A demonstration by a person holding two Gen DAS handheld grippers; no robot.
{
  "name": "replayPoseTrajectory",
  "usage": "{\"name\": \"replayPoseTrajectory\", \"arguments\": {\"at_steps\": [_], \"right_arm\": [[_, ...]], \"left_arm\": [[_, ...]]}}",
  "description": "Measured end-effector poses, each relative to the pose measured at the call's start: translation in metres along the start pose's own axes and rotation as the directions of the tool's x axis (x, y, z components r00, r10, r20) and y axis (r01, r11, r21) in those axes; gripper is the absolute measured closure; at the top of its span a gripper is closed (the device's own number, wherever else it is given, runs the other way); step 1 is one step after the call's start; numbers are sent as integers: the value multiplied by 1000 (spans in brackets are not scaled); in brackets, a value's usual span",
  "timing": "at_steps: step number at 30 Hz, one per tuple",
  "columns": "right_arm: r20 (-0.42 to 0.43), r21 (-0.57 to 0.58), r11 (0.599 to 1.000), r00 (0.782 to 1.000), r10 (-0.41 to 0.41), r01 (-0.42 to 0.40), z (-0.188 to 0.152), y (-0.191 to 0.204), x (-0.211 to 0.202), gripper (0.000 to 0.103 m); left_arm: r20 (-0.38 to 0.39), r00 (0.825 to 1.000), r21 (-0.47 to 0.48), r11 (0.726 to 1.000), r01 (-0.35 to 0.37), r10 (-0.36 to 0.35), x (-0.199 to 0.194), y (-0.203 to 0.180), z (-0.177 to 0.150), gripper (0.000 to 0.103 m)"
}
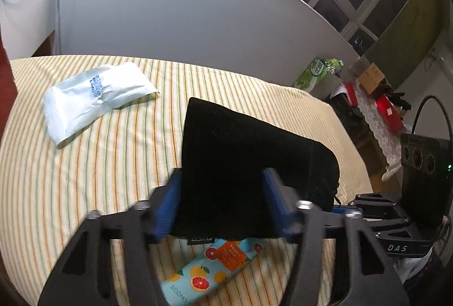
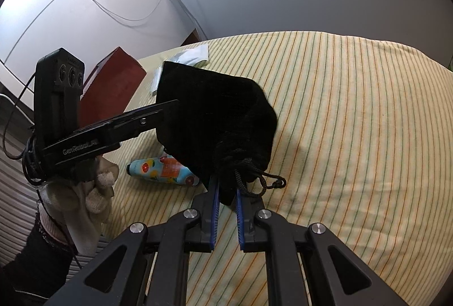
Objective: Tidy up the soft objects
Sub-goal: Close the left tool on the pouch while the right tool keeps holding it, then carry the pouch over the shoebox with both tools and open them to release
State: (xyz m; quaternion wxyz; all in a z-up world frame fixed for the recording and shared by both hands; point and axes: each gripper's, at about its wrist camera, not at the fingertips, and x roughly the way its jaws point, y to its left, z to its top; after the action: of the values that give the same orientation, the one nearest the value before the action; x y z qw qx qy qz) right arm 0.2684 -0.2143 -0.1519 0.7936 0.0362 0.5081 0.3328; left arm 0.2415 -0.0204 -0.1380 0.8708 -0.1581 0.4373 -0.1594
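A black drawstring pouch [image 1: 243, 153] hangs just above the striped cloth [image 1: 85, 178]. My left gripper [image 1: 222, 178] straddles its lower part, and both blue pads touch the fabric on either side. In the right wrist view my right gripper [image 2: 226, 187] is shut on the gathered neck of the pouch [image 2: 215, 113], with the cord loop [image 2: 271, 181] dangling beside it. The left gripper's finger [image 2: 158, 110] reaches the pouch from the left, held by a gloved hand [image 2: 85, 192]. A citrus-print tube [image 1: 203, 272] lies on the cloth under the pouch, also visible as the tube [image 2: 164, 167].
A white plastic packet [image 1: 93, 99] lies at the far left of the cloth. A red-brown box [image 2: 113, 88] stands off the cloth's far corner. A grey panel [image 1: 170, 8] rises behind. The striped cloth [image 2: 354, 122] stretches away on the right side.
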Motion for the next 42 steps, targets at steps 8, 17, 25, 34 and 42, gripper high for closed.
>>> {"name": "replayPoseTrajectory", "arguments": {"at_steps": [8, 17, 25, 34, 42], "right_arm": [[-2, 6, 1000, 1000, -19, 19, 5, -6, 6, 94], [17, 2, 1000, 1000, -21, 21, 9, -2, 0, 94], [75, -51, 999, 997, 1, 3, 19, 18, -37, 94], [134, -204, 979, 990, 38, -10, 56, 92, -62, 94], [137, -318, 946, 985, 108, -59, 95, 169, -42, 94]], "left_arm": [[-37, 999, 36, 999, -32, 34, 17, -4, 1, 73], [11, 1000, 27, 999, -28, 28, 2, -9, 7, 84], [126, 991, 35, 998, -47, 42, -53, -16, 13, 84], [262, 959, 10, 994, -113, 107, -136, 2, 21, 84], [359, 907, -41, 974, -222, 222, -203, 40, 25, 85]]}}
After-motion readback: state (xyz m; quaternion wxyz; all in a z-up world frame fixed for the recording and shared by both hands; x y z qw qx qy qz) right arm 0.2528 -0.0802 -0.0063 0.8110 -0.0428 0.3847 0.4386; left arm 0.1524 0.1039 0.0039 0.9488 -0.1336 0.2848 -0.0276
